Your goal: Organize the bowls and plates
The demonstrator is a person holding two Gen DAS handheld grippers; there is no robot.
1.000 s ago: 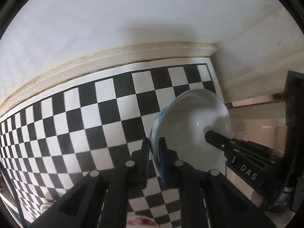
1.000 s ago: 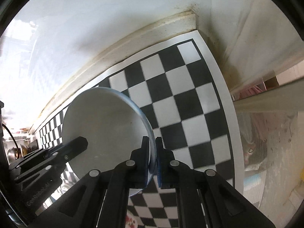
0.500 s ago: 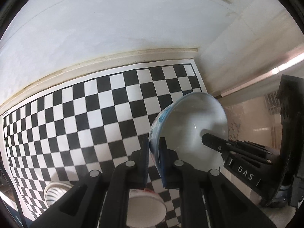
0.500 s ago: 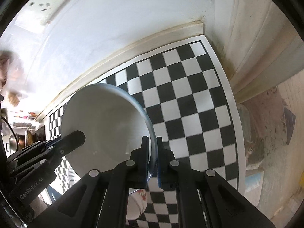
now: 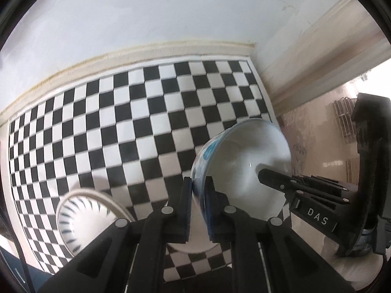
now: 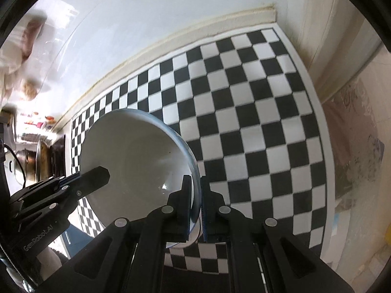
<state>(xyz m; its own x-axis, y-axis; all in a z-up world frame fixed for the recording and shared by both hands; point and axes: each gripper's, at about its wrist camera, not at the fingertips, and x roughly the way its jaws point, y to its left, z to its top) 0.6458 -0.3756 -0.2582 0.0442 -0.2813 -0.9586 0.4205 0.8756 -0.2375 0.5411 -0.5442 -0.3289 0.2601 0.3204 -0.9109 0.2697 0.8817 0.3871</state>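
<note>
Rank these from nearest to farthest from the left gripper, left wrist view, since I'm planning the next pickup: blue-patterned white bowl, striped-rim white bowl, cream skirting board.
1. Blue-patterned white bowl: clamped at its rim by the left gripper.
2. Striped-rim white bowl: lower left, on the checkered mat.
3. Cream skirting board: beyond the mat's far edge.

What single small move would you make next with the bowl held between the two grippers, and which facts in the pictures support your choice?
Probably carry the white bowl sideways to above the striped bowl on the checkered mat, kept level. The left gripper and right gripper each clamp opposite rims, so both must travel together. The bowl hangs clear of the mat, so nesting there seems a sensible way to tidy.
</note>
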